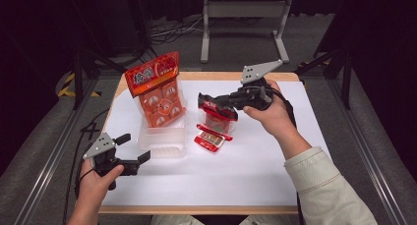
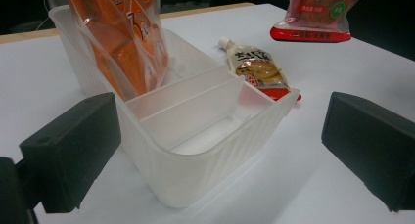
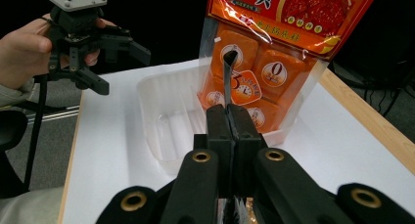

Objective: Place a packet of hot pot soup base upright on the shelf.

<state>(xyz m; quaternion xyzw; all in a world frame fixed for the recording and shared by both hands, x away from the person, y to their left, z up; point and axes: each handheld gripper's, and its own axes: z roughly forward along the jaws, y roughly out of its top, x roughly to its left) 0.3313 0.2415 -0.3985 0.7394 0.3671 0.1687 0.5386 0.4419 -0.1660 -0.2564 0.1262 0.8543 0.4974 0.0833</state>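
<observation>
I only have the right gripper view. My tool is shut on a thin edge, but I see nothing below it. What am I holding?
Observer: The right tool grips a small red-edged pouch by its top, lifted off the table.
Operator: Anything lying under it?
Observer: Yes, a second pouch lies flat on the table, right beside the tray.
Operator: Is there room in the tray?
Observer: The left gripper view shows dividers. The orange bag stands in the far compartment, and the near one is empty.
</observation>
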